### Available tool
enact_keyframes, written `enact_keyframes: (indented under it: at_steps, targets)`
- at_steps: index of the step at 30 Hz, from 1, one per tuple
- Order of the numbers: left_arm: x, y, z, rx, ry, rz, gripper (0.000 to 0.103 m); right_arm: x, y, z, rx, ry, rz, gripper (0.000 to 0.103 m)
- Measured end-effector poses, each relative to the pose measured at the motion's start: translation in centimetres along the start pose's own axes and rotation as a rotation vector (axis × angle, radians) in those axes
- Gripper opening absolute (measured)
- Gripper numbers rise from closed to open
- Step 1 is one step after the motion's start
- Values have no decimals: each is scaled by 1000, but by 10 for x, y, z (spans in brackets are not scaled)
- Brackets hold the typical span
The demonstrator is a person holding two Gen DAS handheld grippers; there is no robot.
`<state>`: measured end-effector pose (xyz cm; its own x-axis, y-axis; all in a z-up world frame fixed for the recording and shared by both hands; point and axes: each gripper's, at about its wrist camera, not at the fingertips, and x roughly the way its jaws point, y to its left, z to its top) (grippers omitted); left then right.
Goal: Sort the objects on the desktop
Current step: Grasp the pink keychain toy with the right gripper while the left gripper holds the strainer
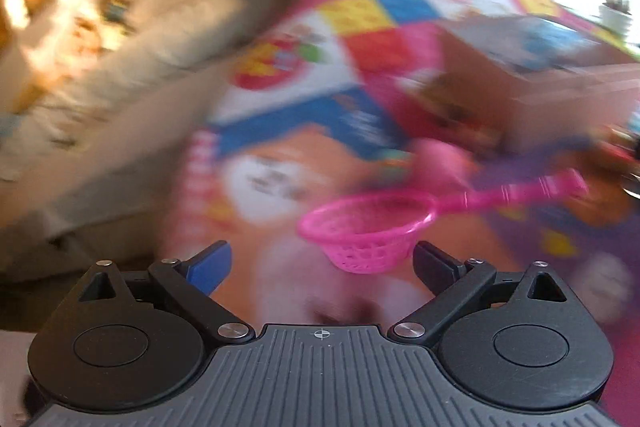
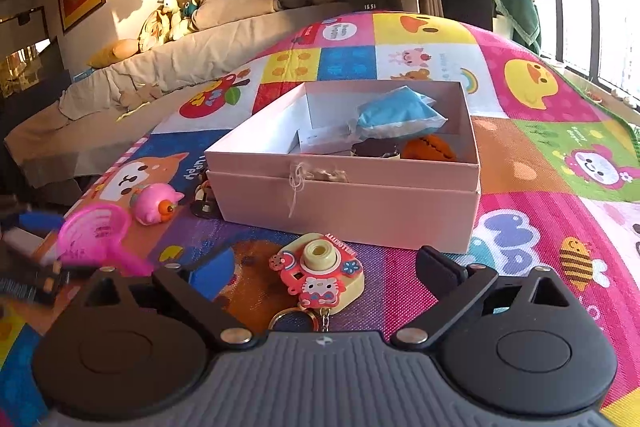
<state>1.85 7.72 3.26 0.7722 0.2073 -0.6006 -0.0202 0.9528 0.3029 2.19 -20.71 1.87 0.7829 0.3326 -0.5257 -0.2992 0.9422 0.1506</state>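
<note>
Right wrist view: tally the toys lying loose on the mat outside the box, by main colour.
Pink: 2, the strainer and the round toy
Yellow: 1, the toy camera
Dark, half hidden beside the box: 1
Total: 4

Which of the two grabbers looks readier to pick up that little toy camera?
The right gripper. Its open jaws already sit either side of the toy camera on the mat. The left gripper is open by the pink strainer instead.
</note>
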Motion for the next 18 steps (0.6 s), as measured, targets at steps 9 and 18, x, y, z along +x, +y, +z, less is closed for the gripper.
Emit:
enact_keyframes:
  at_steps: [9, 18]
  targets:
    - [-4, 31, 3, -285, 55, -212, 101, 1, 1, 0, -12, 2, 4, 100]
    - [50, 18, 21, -277, 79, -48, 101, 1, 4, -1, -26, -1, 2, 100]
